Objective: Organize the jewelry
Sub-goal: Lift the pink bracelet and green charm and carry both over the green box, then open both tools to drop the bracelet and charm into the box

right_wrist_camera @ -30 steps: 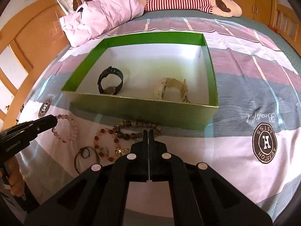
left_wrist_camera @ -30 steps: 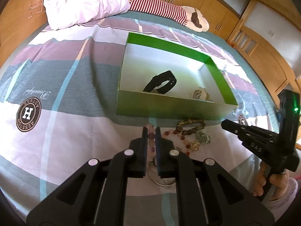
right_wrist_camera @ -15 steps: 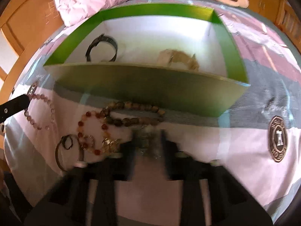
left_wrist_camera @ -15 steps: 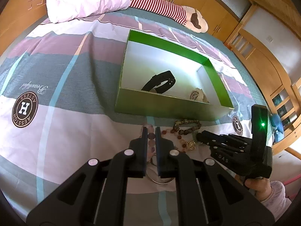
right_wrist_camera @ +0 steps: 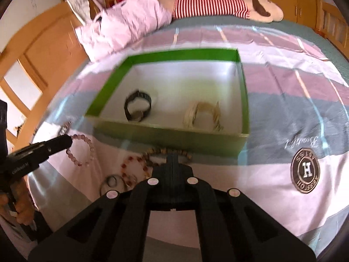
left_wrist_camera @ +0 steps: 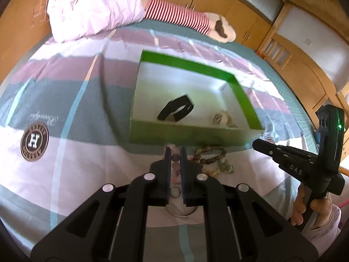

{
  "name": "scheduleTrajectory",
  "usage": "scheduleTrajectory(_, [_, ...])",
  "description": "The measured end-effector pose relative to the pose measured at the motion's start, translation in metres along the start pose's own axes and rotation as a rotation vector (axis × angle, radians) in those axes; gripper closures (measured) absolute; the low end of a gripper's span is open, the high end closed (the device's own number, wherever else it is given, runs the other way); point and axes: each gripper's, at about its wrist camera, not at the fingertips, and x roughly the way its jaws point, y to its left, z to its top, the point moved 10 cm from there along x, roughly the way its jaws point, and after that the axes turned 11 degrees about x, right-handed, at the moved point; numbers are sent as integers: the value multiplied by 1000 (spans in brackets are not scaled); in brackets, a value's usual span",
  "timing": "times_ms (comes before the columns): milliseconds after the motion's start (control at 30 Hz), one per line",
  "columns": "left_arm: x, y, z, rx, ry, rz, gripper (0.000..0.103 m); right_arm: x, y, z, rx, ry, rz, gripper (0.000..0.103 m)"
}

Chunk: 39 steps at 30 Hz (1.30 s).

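- Left wrist view: left gripper (left_wrist_camera: pixel 175 152) hovers with a narrow gap between its fingers, straddling a pale pink bead bracelet (left_wrist_camera: pixel 175 160) on the bedsheet (left_wrist_camera: pixel 76 152); contact with the beads cannot be told. Far of it, a green box (left_wrist_camera: pixel 187 134) holds a black watch (left_wrist_camera: pixel 176 111) and a pale gold watch (left_wrist_camera: pixel 222 119). A brown bead bracelet (left_wrist_camera: pixel 210 154) lies right, near the box wall.
- Right wrist view: right gripper (right_wrist_camera: pixel 172 156) has its fingers pressed together, holding nothing, over the brown bead bracelet (right_wrist_camera: pixel 162 151). A red bead bracelet (right_wrist_camera: pixel 133 170) and a metal bangle (right_wrist_camera: pixel 111 182) lie left of it.
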Motion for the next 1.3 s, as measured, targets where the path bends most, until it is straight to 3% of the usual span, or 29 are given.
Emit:
scheduleTrajectory(100, [2,-1,-2,2,6,0,95,23,-2,-13,-47,66,-61,102])
scheduleTrajectory(167, [7,2,-7,-1,27,7,95,44,-6,-28,-50,137,-85,78])
scheduleTrajectory(233, [12,3,-10,-5,41,10,95,65,-10,-42,-69,182,-119,67])
scheduleTrajectory(333, [15,4,-14,0,49,18,95,79,-11,-48,-112,165,-159,68])
scheduleTrajectory(367, [16,4,-15,1,50,21,95,78,-10,-47,-118,157,-160,80])
scheduleTrajectory(400, [17,4,-16,2,54,23,95,76,-7,-46,-112,166,-142,83])
scheduleTrajectory(700, [14,-3,-13,26,44,25,95,40,10,-33,-83,110,-47,86])
scheduleTrajectory(867, [3,-10,11,44,7,8,95,14,10,-3,-37,27,-5,86])
scheduleTrajectory(1067, [-1,-8,58,54,-48,10,95,-1,-2,43,1,-57,-17,86])
scheduleTrajectory(1300, [27,9,93,22,-63,32,95,35,-24,64,67,-20,-33,86])
